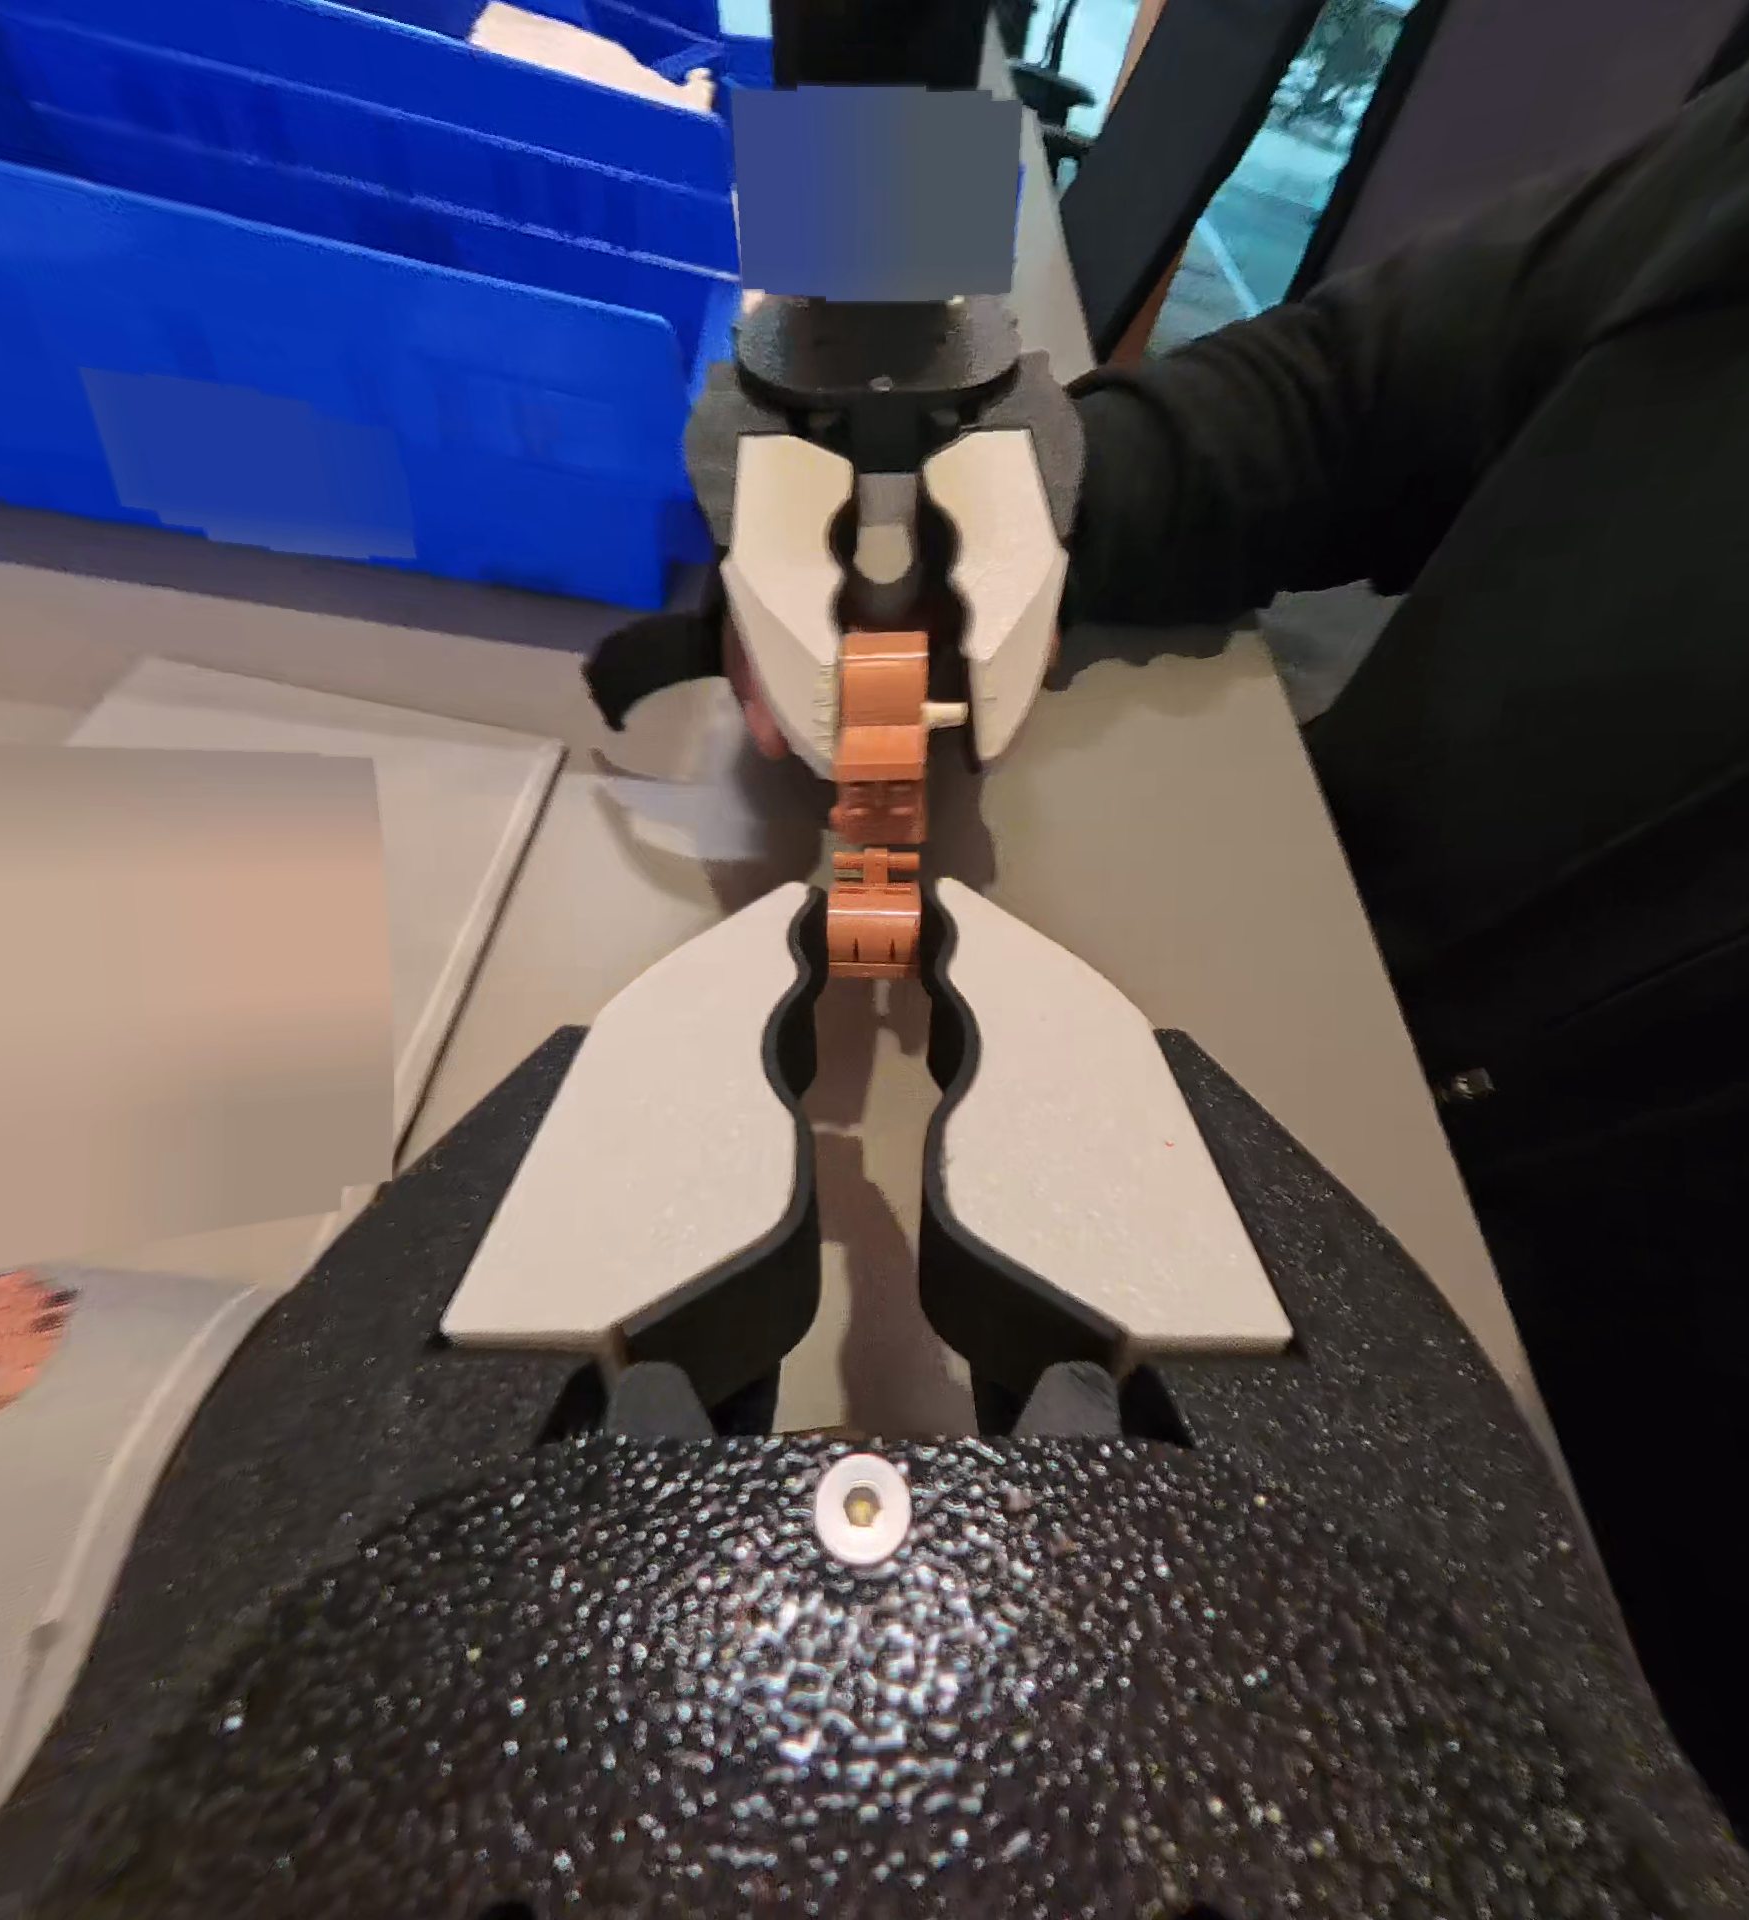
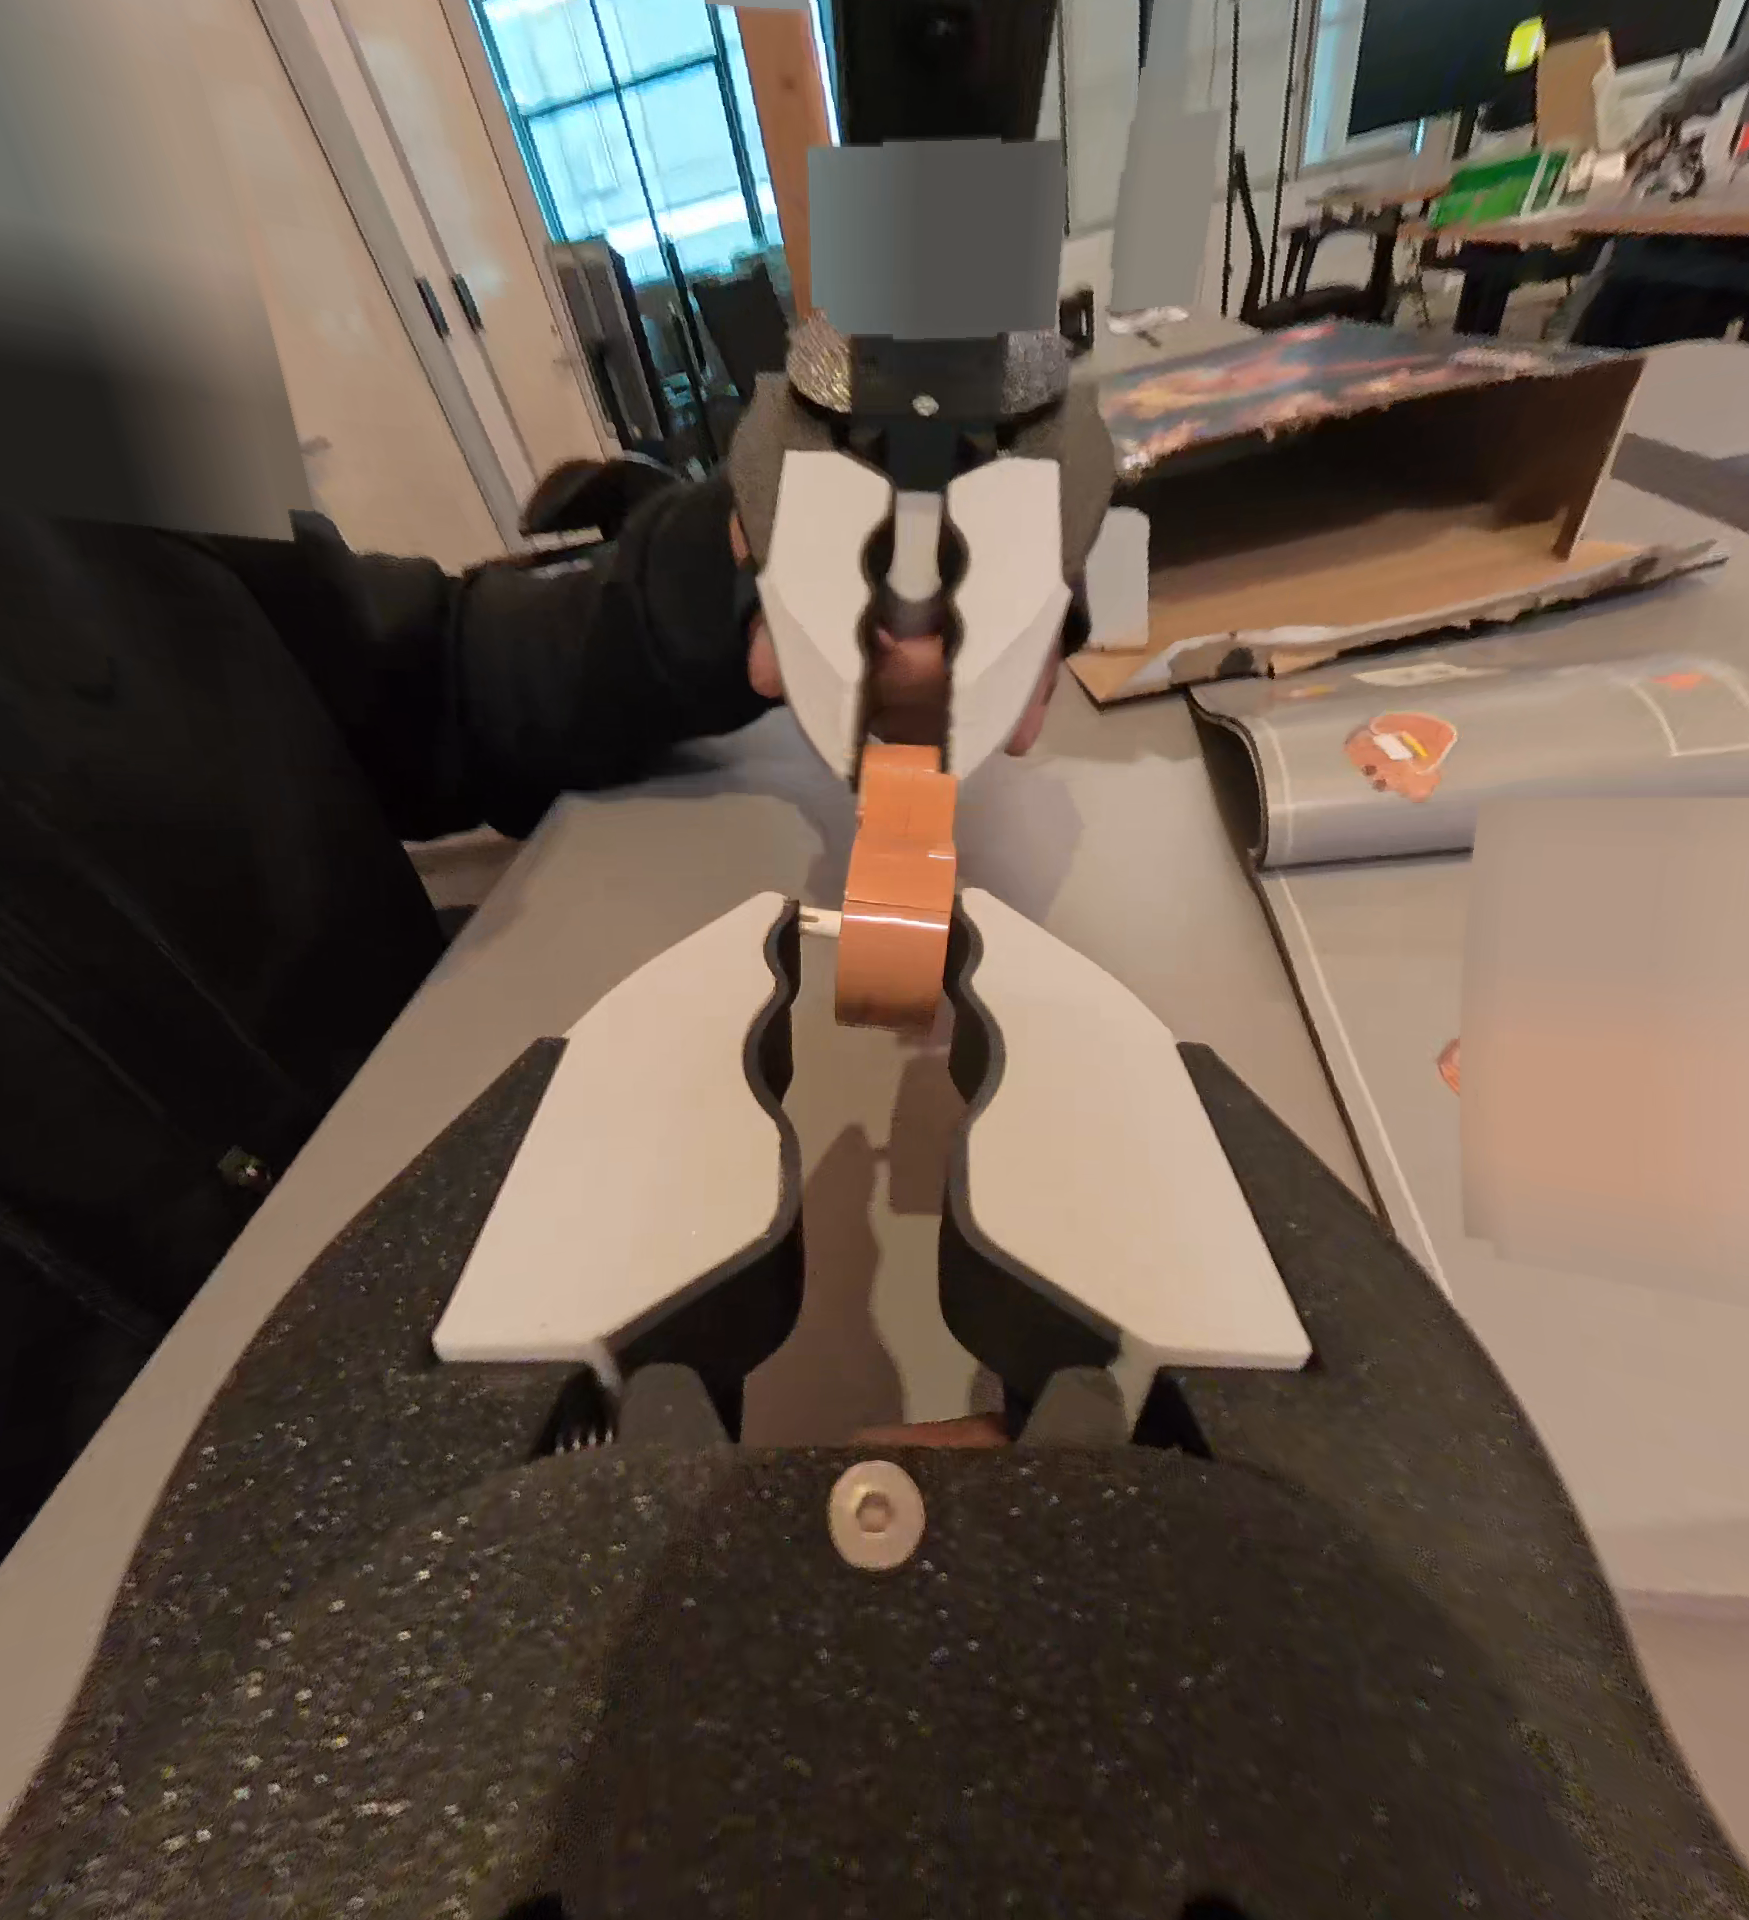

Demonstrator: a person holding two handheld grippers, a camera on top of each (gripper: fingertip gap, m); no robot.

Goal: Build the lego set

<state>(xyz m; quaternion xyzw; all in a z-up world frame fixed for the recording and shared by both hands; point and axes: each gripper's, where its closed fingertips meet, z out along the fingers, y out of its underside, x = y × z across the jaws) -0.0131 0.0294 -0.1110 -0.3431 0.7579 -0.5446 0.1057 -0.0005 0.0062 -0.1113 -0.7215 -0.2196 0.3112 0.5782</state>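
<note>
My left gripper (image 1: 872,935) clamps one small orange-brown plastic brick assembly (image 1: 871,928); my right gripper (image 2: 875,961) clamps a larger orange-brown brick piece (image 2: 893,966) facing it; the two pieces look apart, not joined.

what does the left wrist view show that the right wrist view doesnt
Only the left wrist view shows the blue bins on the table's far side, and a small clip bar at the near brown piece's tip, with a gap between the two brown pieces.

Only the right wrist view shows the torn cardboard box, the curled grey mat and a room with windows behind.

Both show the grey table, the left tongs shut on a brown brick piece, the right tongs around a second brown piece with a white peg, and black sleeves.
</note>
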